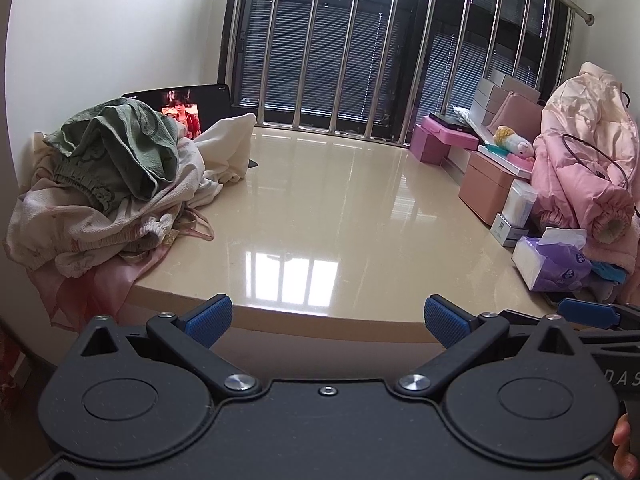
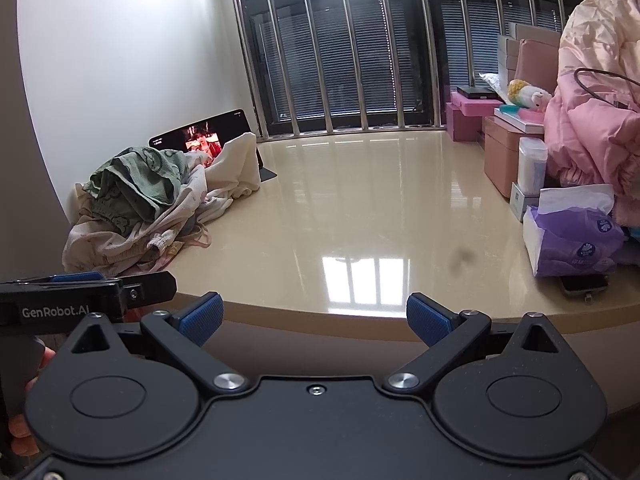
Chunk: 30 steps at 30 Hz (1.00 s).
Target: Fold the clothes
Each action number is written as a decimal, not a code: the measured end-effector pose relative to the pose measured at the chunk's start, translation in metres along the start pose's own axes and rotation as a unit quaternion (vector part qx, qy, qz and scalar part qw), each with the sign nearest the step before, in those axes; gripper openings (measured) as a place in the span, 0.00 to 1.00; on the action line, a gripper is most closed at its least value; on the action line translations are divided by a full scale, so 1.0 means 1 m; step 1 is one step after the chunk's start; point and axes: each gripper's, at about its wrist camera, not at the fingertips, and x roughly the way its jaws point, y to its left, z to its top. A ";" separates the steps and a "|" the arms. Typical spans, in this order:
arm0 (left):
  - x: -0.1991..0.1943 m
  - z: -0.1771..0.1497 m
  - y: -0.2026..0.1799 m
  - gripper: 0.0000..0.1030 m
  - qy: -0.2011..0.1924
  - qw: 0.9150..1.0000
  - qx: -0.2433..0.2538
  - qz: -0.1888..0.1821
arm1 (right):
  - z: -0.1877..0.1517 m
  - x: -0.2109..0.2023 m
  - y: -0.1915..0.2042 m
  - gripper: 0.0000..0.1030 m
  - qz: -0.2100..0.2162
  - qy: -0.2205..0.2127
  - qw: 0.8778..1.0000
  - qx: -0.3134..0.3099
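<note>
Glossy beige table (image 1: 340,208) before barred window (image 1: 340,40), clothes pile (image 1: 108,184) at left, left gripper (image 1: 328,320) and right gripper (image 2: 315,318) spread wide, empty

ahead of me a glossy cream tabletop (image 1: 320,208) reflects the barred window (image 1: 340,48) behind it. a tablet (image 1: 208,100) stands at the back left against the white wall, its screen lit. on the right side sit a purple tissue pack (image 1: 552,264), a clear container (image 2: 532,164), pinkish boxes (image 1: 486,184), a small plush toy (image 1: 514,142) and a pile of pink bedding (image 1: 588,160) with a dark cable across it. a phone (image 2: 584,283) lies near the tabletop's edge, just in front of the tissues.
</note>
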 end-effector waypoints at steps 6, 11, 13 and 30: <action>0.001 -0.001 -0.001 1.00 0.001 1.000 -0.003 0.002 | 0.000 0.001 -0.002 0.97 0.001 0.003 1.000 -0.003; 0.001 -0.002 -0.001 1.00 0.003 1.000 -0.002 0.001 | -0.001 0.001 -0.002 0.97 0.001 0.006 1.000 -0.003; 0.001 -0.002 -0.001 1.00 0.004 1.000 -0.002 0.002 | -0.001 0.000 -0.001 0.97 0.003 0.007 1.000 -0.004; 0.026 0.045 0.059 1.00 -0.036 0.995 -0.045 0.083 | -0.002 0.006 0.002 0.97 0.010 0.019 1.000 -0.015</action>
